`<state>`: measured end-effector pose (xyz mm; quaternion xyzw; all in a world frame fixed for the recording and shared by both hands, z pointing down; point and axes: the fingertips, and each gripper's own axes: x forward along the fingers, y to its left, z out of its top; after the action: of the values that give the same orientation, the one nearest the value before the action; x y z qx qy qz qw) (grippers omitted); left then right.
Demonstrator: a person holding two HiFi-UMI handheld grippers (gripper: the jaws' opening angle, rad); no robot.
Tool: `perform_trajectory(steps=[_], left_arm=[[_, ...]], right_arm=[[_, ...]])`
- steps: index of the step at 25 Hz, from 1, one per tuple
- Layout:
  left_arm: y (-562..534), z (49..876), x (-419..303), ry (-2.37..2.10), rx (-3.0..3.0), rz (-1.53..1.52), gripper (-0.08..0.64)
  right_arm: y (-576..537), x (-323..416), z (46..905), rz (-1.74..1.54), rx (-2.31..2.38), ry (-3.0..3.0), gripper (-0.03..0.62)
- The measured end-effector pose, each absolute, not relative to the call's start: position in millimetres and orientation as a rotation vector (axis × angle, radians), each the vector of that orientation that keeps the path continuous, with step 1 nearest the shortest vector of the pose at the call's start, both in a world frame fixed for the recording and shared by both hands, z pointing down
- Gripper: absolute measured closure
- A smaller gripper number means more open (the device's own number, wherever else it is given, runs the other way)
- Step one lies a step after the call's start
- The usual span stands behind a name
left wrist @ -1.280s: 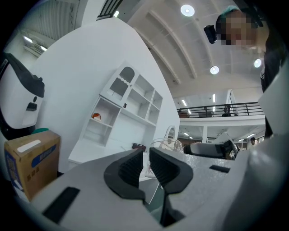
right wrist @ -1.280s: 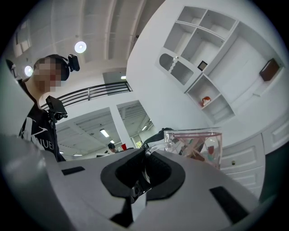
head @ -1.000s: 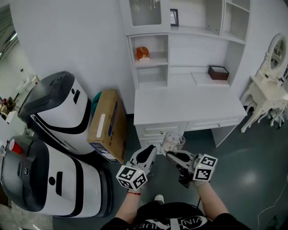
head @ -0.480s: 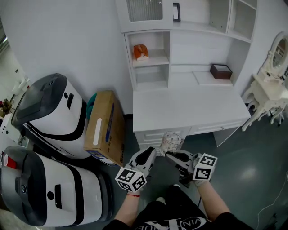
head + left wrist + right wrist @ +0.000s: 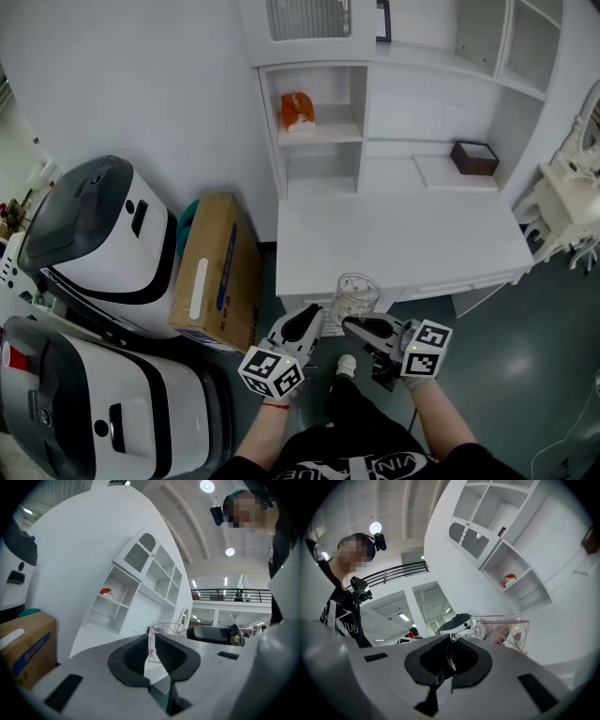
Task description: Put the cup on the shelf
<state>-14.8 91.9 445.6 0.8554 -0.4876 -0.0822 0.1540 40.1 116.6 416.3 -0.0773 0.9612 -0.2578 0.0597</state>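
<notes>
The cup (image 5: 355,296) is a clear glass cylinder with thin walls and a faint reddish flower print. It is held in the air between the two tools, above and ahead of their marker cubes. The left gripper (image 5: 317,317) is closed narrowly on it: in the left gripper view a thin sheet of glass (image 5: 164,629) runs between the dark, ribbed pads (image 5: 136,654), which sit in a grey, grainy body. The right gripper (image 5: 352,324) is likewise pinched down on the cup from the other side. In the right gripper view the glass (image 5: 506,632) rises just beyond the jaws to their right, and a slim glass piece sits in the gap; whether that is a handle or the rim cannot be told.

Both gripper bodies hide the cup's base. Beyond the jaws lies a smooth white desk (image 5: 394,234), with a boxy white shelf unit (image 5: 319,131) further off. A small orange object (image 5: 298,111) in one cubby is too small to identify.
</notes>
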Motion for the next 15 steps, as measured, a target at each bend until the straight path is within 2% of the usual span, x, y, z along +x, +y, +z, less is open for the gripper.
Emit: perform_trajectory(steps=[15], left_arm=[[-42.2,443.8,-20.9,-1.39,2.437,-0.234,0.508]], right_arm=[[-13.4,24.2,413.5,-0.785,-0.21,2.921,0.583]])
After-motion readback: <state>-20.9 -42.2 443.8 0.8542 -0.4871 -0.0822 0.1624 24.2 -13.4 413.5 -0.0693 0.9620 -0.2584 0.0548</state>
